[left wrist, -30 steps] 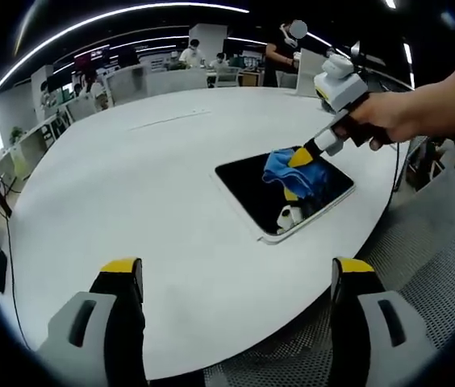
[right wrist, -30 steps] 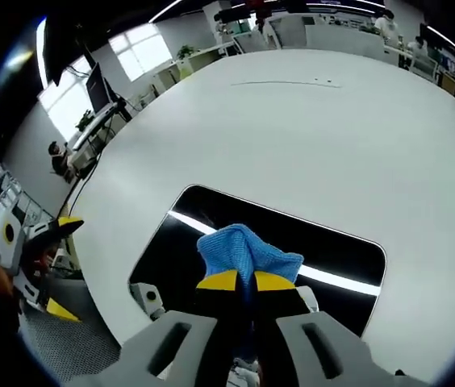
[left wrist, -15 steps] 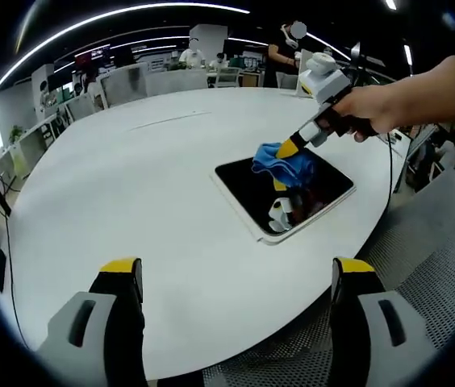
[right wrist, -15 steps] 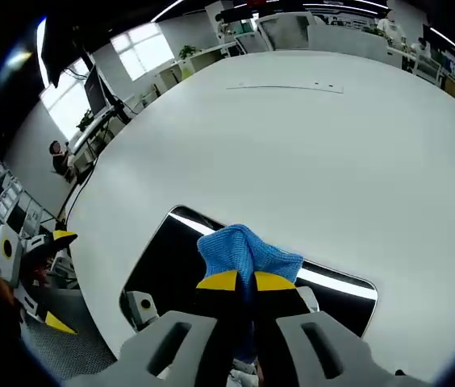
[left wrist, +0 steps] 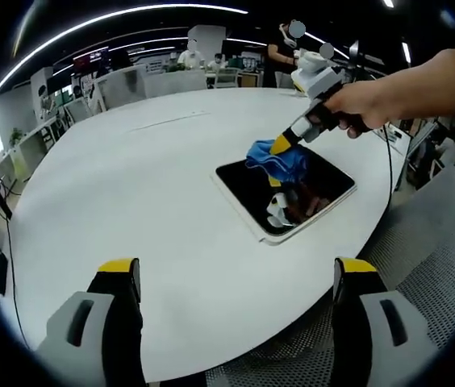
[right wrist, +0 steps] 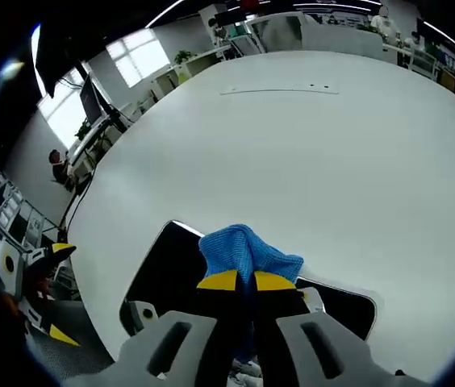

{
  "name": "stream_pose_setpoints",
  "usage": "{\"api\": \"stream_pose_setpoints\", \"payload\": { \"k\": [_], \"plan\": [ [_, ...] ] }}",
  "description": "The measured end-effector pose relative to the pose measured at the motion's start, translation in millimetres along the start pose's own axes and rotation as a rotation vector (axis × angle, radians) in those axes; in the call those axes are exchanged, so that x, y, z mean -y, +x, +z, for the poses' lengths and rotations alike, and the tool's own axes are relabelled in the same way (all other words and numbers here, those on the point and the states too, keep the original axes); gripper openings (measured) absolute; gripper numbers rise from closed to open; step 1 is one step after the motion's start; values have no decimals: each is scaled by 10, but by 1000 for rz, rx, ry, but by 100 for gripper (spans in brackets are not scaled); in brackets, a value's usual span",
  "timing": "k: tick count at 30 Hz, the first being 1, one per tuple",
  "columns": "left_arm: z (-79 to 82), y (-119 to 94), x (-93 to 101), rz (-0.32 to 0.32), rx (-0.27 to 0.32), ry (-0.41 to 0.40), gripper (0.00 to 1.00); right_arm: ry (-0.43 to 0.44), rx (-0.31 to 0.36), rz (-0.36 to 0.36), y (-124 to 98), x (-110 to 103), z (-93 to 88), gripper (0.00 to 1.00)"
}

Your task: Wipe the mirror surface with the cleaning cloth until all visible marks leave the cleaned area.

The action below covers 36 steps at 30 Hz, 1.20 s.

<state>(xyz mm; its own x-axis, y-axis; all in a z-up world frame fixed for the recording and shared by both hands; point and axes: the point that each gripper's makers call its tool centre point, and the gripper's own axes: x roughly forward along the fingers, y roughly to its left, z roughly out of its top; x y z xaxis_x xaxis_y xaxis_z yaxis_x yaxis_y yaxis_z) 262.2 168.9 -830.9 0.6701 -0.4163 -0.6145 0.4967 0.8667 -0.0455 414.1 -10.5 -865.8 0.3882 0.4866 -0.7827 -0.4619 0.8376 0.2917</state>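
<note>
A dark rectangular mirror [left wrist: 288, 193] with a white frame lies flat on the white round table [left wrist: 131, 185], near its right edge. My right gripper [left wrist: 276, 148] is shut on a blue cleaning cloth [left wrist: 272, 158] and holds it at the mirror's far edge. In the right gripper view the cloth [right wrist: 244, 250] bunches above the closed yellow-tipped jaws of my right gripper [right wrist: 239, 281], with the mirror [right wrist: 163, 270] beneath. My left gripper [left wrist: 231, 270] hangs open over the table's near edge, well short of the mirror and holding nothing.
A grey mesh chair [left wrist: 429, 266] stands at the table's right side. Desks, chairs and people fill the office behind the table [left wrist: 211, 68]. In the right gripper view my left gripper [right wrist: 30, 270] shows at the far left, past the table edge.
My right gripper has carried the cloth across the mirror towards its far edge. The left gripper has stayed in place.
</note>
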Motion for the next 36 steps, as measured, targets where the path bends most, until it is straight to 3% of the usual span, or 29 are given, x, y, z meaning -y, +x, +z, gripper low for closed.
{"api": "stream_pose_setpoints", "payload": {
  "k": [8, 36],
  "plan": [
    [-21, 10, 11, -6, -11, 6, 99, -7, -3, 9, -2, 0, -6, 0],
    [-17, -21, 42, -2, -23, 15, 97, -4, 2, -42, -216, 380, -96, 0]
  ]
}}
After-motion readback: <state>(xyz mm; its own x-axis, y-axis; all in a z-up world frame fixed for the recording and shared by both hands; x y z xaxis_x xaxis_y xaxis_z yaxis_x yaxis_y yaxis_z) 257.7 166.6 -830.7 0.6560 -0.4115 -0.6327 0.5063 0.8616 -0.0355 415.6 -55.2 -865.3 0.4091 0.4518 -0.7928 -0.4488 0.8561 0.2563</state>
